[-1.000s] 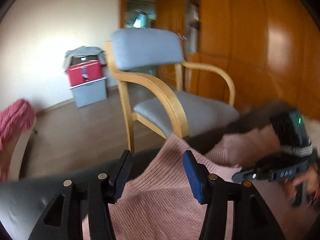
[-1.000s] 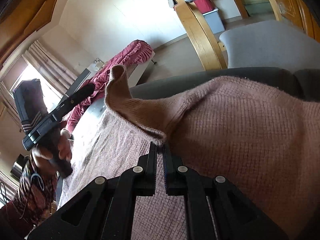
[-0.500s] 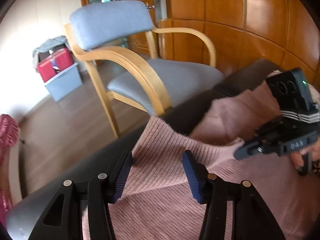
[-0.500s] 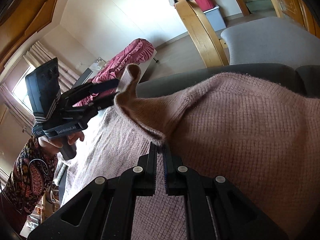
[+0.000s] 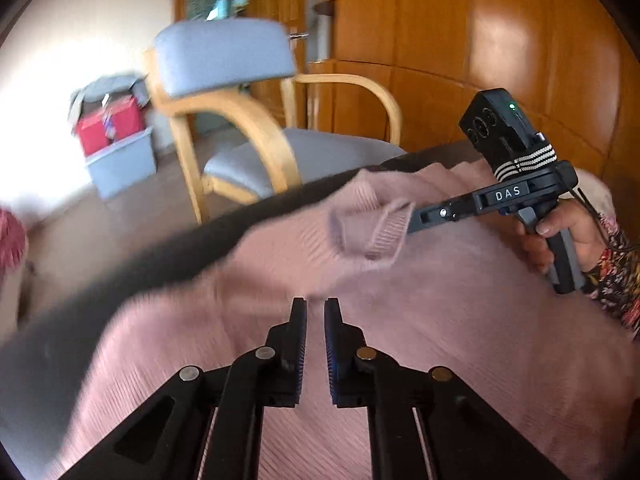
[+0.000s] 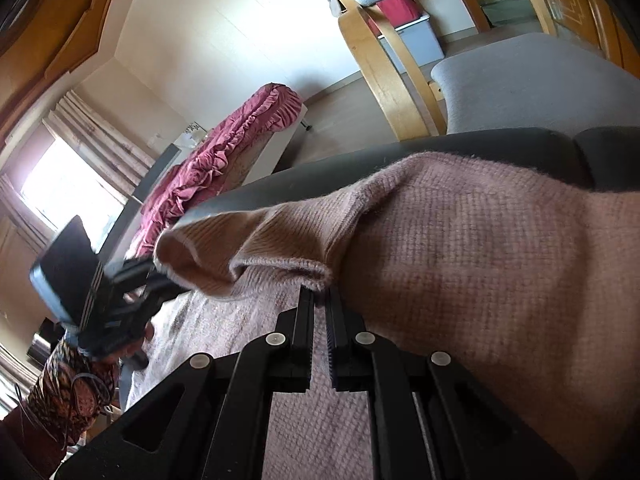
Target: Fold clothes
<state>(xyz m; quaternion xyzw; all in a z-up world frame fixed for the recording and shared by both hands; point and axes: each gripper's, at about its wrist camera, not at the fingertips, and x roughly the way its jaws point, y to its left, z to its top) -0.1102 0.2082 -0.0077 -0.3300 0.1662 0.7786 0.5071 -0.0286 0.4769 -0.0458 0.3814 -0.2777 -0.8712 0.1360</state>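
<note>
Right wrist: claw (image 6: 320, 300) apparently pinching sweater (image 6: 480, 248).

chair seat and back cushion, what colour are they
Grey-blue chair cushions, on a light wooden frame; clearest in the left wrist view.

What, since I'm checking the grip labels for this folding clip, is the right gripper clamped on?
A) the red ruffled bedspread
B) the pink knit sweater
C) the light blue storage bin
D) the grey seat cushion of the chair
B: in the right wrist view the right gripper has its jaws shut on a rolled edge of the pink knit sweater, lifting that fold off the rest of the garment.
</note>
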